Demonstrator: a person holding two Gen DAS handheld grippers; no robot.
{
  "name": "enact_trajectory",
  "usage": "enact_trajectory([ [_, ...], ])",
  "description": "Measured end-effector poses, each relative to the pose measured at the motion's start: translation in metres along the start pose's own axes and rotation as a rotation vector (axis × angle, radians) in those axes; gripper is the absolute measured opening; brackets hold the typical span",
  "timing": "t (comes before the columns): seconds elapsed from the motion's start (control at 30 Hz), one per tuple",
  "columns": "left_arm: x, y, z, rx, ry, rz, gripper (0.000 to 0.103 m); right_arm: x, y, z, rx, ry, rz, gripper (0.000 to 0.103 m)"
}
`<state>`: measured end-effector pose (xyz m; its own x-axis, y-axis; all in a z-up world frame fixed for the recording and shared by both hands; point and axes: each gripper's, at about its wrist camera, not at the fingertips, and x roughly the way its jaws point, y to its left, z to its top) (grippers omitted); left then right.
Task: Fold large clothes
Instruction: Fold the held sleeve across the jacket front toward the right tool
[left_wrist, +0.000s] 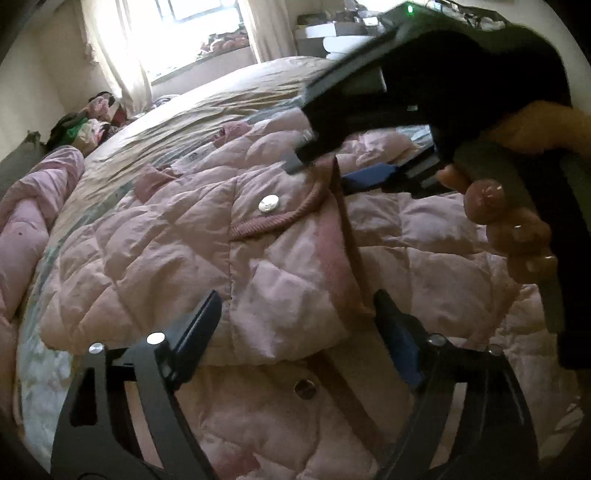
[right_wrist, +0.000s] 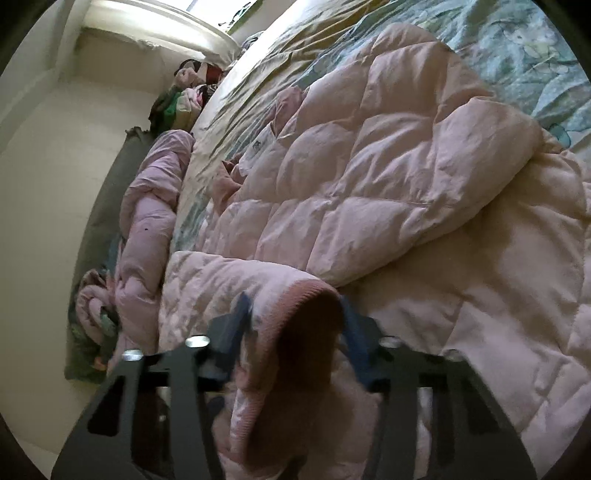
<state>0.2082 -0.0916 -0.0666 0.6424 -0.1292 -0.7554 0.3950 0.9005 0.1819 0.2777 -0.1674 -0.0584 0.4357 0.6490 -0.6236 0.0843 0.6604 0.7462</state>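
Left gripper (left_wrist: 295, 314) gapes wide — right gripper (right_wrist: 291, 317) pinches narrower.

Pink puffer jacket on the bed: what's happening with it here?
A person with a gripper in each hand is folding a pink quilted jacket on a bed. The right gripper is closed around the ribbed cuff of a sleeve. The left gripper is open over the jacket's folded front, gripping nothing.

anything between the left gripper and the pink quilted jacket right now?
Nothing visible. The left gripper hangs open just over the pink quilted jacket, with a folded edge between its fingers and no other item in the gap. The right gripper is already at the ribbed cuff, clear of that path.
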Motion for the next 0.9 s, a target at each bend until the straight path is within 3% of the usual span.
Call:
enact_trajectory([
  [0.13,-0.008,0.009,-0.004,-0.041,-0.002,-0.025,0.08,-0.002,0.002,-0.005,-0.019,-0.02,0.012,0.02],
  [0.27,-0.022,0.018,-0.011,-0.082,-0.005,-0.035,0.085,-0.008,0.022,-0.009,-0.12,-0.069,0.002,0.013],
  [0.6,-0.065,0.078,-0.008,-0.237,-0.063,0.005,0.094,-0.047,0.083,0.013,-0.345,-0.209,0.001,0.011],
  [0.83,-0.084,0.152,0.003,-0.375,-0.102,0.098,0.094,-0.089,0.125,0.042,-0.521,-0.358,-0.075,0.01],
  [0.9,-0.085,0.175,0.008,-0.428,-0.106,0.091,0.094,-0.094,0.13,0.052,-0.548,-0.384,-0.104,0.01],
])
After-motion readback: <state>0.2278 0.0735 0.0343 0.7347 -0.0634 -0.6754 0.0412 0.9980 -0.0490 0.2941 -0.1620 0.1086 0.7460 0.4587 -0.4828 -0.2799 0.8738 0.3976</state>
